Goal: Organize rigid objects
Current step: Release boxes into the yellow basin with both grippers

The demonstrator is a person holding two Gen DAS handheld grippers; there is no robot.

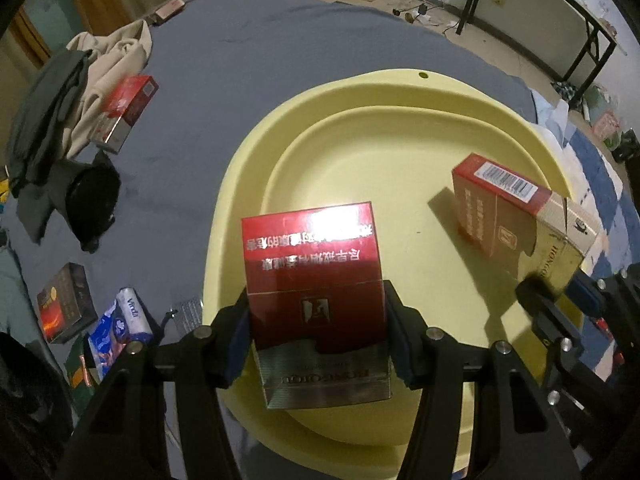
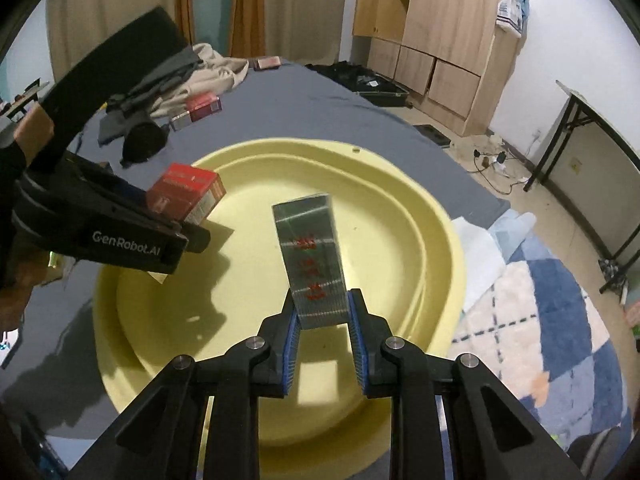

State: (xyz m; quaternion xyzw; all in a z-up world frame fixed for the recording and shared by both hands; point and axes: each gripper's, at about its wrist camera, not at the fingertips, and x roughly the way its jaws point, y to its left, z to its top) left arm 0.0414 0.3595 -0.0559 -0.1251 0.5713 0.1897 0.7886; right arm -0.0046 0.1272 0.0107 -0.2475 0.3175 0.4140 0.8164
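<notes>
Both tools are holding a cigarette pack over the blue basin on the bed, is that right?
Not quite: the basin is yellow, not blue, as both wrist views show. The left tool and right tool each hold a cigarette pack over it.

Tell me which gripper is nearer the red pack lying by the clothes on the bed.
Left. The left gripper, shut on a red box, is on the basin's side facing that red pack; the right gripper holds a red-and-gold box farther off.

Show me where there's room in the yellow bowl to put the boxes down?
The basin floor is bare between the red pack and the silver-edged pack, and toward its far rim. It's crowded near both grippers.
</notes>
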